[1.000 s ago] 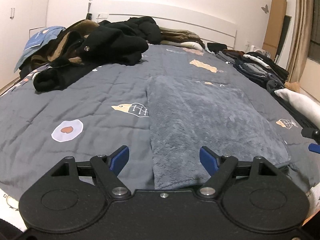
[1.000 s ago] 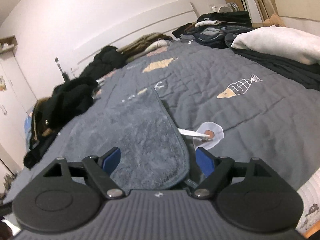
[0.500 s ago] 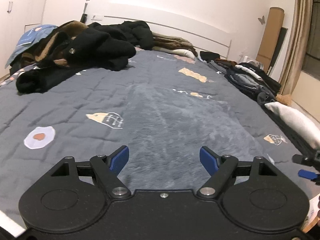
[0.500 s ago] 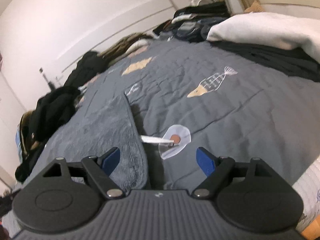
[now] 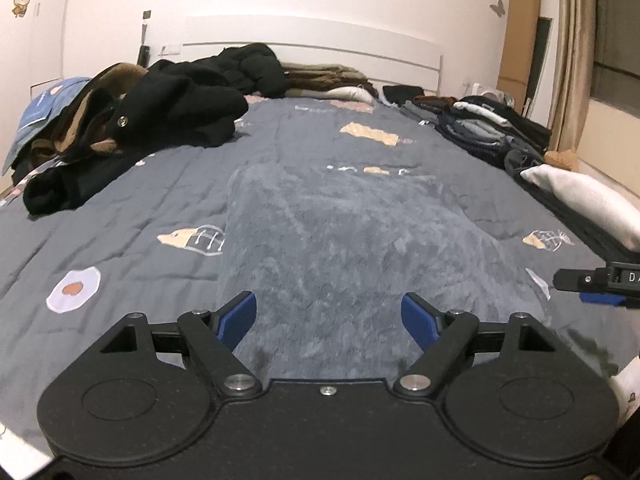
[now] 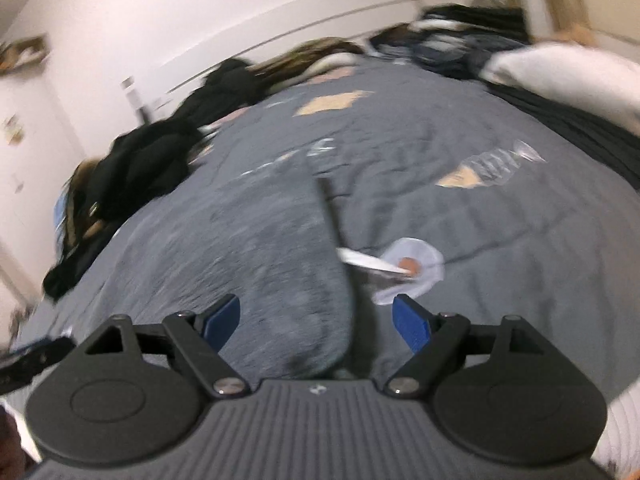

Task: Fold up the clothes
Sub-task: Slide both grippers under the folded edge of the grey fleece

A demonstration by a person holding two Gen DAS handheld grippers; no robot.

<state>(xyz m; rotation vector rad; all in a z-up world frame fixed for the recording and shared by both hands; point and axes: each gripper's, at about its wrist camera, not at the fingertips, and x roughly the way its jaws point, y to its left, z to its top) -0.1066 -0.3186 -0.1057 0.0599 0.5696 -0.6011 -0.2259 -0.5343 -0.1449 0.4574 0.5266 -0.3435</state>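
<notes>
Left wrist view shows a folded grey fleece garment (image 5: pixel 352 248) lying flat in the middle of the bed (image 5: pixel 120 208), its near edge running under the left gripper (image 5: pixel 329 316), whose jaws stand wide apart with nothing pressed between them. The garment's left edge runs straight up the grey quilt beside a fish print, and bare quilt lies open on that side as far as the pile of black and brown coats (image 5: pixel 152 120) near the white headboard (image 5: pixel 312 36). On the right, folded clothes in a stack (image 5: pixel 492 128) and a white pillow (image 5: pixel 584 204) line the bed's edge, with a strip of quilt between them and the garment. The right gripper (image 6: pixel 316 320) hovers over the garment's near right corner, jaws likewise apart and empty; its view is blurred. A white label (image 6: pixel 368 262) juts from the right edge onto a fried-egg print (image 6: pixel 412 268).
</notes>
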